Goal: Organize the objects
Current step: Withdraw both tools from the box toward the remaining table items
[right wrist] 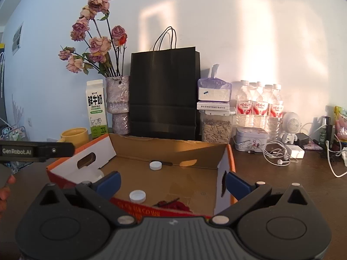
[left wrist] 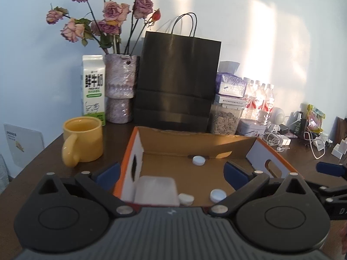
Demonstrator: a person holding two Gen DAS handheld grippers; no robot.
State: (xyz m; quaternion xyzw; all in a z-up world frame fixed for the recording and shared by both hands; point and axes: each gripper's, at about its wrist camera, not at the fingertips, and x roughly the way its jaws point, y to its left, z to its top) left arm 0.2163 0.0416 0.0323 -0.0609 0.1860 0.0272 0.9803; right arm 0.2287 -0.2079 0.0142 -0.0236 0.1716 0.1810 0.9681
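On the dark table, left to right: yellow mug (left wrist: 83, 139), cardboard box (right wrist: 229, 151), cables.
Box's long axis runs left-right, opening upward; three white caps (left wrist: 198, 160) inside. Left gripper (left wrist: 171, 173) and right gripper (right wrist: 172, 182) both spread, empty. Risk: fingers straddling box walls could snag, tipping it.

Left tongs (left wrist: 171, 173) with matte black linkage arms, round black pivot housings, silver rivet heads, blue padded fingertips (left wrist: 108, 174), ribbed grey body, right tongs (right wrist: 172, 183) of the same build, blue fingertips (right wrist: 109, 183), white "GenRobot.AI" lettering along a black side bar
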